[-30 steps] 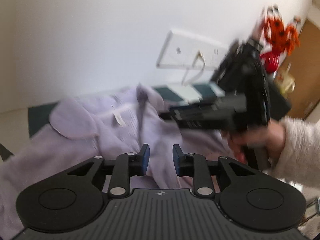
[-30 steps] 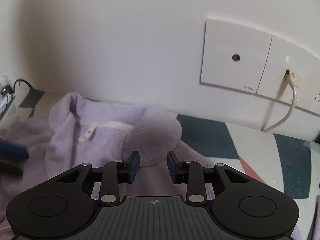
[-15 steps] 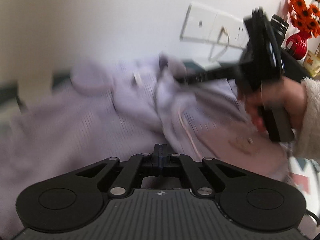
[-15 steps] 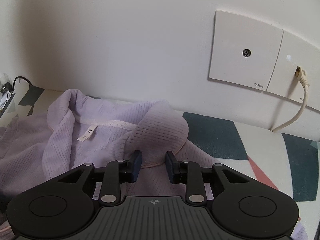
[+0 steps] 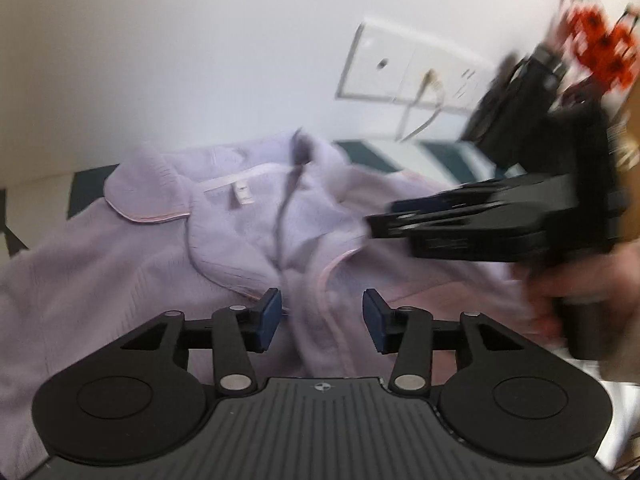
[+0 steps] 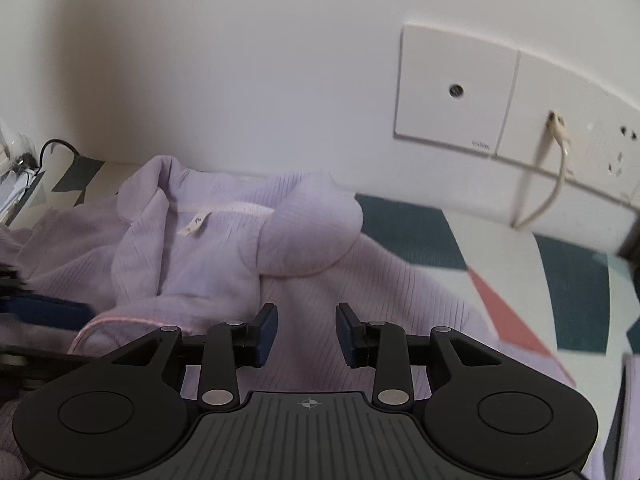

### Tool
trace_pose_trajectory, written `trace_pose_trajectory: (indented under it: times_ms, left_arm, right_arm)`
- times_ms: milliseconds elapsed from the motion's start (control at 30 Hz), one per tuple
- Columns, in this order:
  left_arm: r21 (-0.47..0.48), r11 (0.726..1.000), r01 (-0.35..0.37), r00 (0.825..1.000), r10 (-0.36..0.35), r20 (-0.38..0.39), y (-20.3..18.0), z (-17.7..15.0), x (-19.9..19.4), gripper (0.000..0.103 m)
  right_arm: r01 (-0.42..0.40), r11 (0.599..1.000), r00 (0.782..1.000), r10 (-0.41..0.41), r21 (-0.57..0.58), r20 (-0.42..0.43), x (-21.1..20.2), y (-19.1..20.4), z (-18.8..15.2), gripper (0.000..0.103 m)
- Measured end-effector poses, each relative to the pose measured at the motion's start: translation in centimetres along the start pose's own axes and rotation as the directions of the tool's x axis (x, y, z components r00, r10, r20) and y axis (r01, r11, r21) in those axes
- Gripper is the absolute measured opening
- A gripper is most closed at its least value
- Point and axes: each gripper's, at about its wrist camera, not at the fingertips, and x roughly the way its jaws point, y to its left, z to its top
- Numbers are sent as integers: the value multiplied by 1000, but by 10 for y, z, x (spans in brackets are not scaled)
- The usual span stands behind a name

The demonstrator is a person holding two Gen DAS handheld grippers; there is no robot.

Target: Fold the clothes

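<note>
The lilac ribbed garment [image 5: 132,264] is sprawling across nearly the whole patterned tabletop [image 6: 516,276], rumpled rather than flat, its collar end lying up near the white wall [image 6: 240,60]. That tabletop is showing teal, white and coral shapes to the right of the fabric in the right wrist view. On the wall above it, a row of white socket plates [image 6: 456,90] is sitting with a pale cable [image 6: 554,172] hanging down from one of them.

The left gripper [image 5: 322,320] is hovering low over the front opening of the garment, jaws spread wide with a ridge of pink-trimmed fabric lying between them, not pinched. The right gripper [image 6: 306,334] is poised over the ribbed body of the garment just below the collar, jaws likewise spread and holding nothing; in the left wrist view it is appearing blurred at the right, gripped by a hand [image 5: 592,280] in a fuzzy pale sleeve.

The rounded collar flap [image 6: 316,228] is folding over towards the right gripper, edged in pale pink piping. A small white label [image 6: 195,224] is showing inside the neckline. Far right in the left wrist view, orange flowers [image 5: 600,52] are blurring in the corner.
</note>
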Motion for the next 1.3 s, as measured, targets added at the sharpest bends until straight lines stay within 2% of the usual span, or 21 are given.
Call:
trace_pose_trajectory:
  times_ms: [67, 167, 200, 300, 367, 500, 600, 700, 800, 867, 1033, 1133, 1300]
  left_arm:
    - [-56, 998, 30, 999, -28, 40, 5, -2, -5, 11]
    - [-61, 998, 23, 985, -12, 171, -1, -9, -37, 11]
    - [-69, 997, 21, 982, -8, 187, -2, -12, -42, 12]
    - [-165, 986, -21, 995, 37, 95, 13, -30, -21, 12]
    - [-180, 983, -37, 996, 50, 68, 22, -41, -10, 14]
    - [-102, 992, -70, 995, 77, 67, 16, -43, -10, 15]
    - [-97, 992, -77, 992, 86, 95, 13, -47, -18, 15]
    - [-56, 994, -91, 991, 96, 89, 7, -53, -16, 15]
    - [-15, 994, -110, 989, 111, 95, 3, -52, -17, 18]
    - [12, 993, -119, 988, 117, 101, 2, -49, -17, 24]
    - [44, 991, -124, 986, 119, 113, 2, -51, -17, 26]
    - [35, 992, -125, 986, 120, 112, 2, -53, -15, 26]
    - [3, 994, -111, 988, 110, 108, 7, -50, -17, 25]
  right_arm:
    - [4, 1000, 1000, -5, -2, -4, -4, 1, -5, 31]
    - [-29, 999, 1000, 30, -33, 5, -3, 10, -5, 32]
    - [-41, 998, 999, 41, -44, 8, -3, 13, -6, 33]
    - [-74, 994, 997, 76, -75, 16, -2, 22, -6, 39]
    - [-80, 992, 996, 83, -98, 17, 2, 29, -6, 43]
    - [-43, 987, 999, 45, -158, 7, 13, 44, -8, 43]
    - [-24, 981, 999, 30, -193, 30, 12, 51, -9, 44]
    - [-17, 983, 999, 22, -183, 28, 15, 49, -11, 52]
    - [-15, 986, 1000, 17, -168, 11, 16, 44, -10, 53]
    - [-35, 988, 999, 36, -152, 6, 7, 39, -8, 52]
    - [-166, 983, 986, 164, 73, 34, -22, 8, -3, 51]
    - [-226, 951, 974, 218, 212, 63, -28, -7, 2, 51]
    - [-279, 890, 960, 264, 361, 92, -27, -15, 4, 51]
